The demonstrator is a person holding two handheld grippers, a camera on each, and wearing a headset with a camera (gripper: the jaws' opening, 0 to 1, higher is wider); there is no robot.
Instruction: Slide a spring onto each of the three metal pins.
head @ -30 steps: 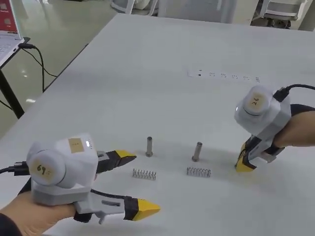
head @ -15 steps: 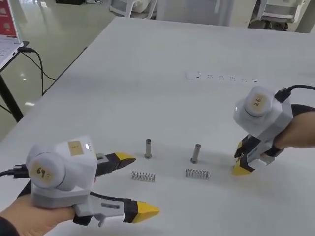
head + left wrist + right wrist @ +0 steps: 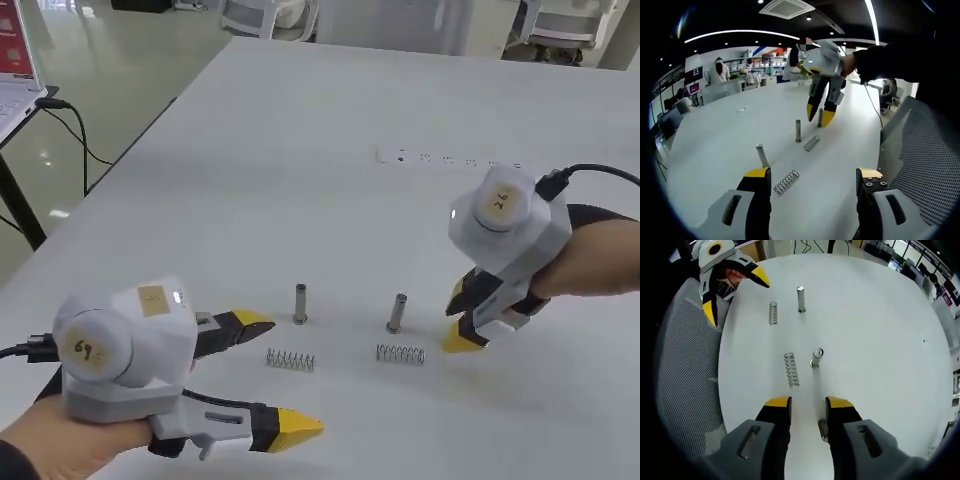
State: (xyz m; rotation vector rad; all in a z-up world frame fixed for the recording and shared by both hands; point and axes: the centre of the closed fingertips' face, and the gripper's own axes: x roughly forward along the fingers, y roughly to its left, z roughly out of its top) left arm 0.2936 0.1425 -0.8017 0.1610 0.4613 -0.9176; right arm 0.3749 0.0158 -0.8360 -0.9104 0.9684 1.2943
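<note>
Two of the three pins are bare, so we judge the job about a third done. In the right gripper view the third pin (image 3: 821, 424) stands low between the jaws with what looks like a fitted spring (image 3: 819, 117) round its shaft. The right hand-held gripper (image 3: 458, 320) hangs over it, jaws parted wider than the coils and, as far as we can tell, grasping nothing. The left hand-held gripper (image 3: 275, 374) sits near us above the worktop (image 3: 330, 200), spread wide and empty.

The middle pin (image 3: 398, 312) and the left pin (image 3: 300, 303) stand upright. The middle spring (image 3: 401, 353) and the left spring (image 3: 290, 359) each lie flat just in front of their own pin.

We take the step in hand to be fetching the middle spring, which is nearest the right hand-held gripper.

- We should pinch it close to one end, and lightly, so the coils do not squash or shoot out.
- We then turn it upright and bring its open end square over the pin's top before lowering.
- The pins seem to stand free, so a sideways nudge could topple one. We should come straight down and let go only once the spring has dropped along the shaft.
</note>
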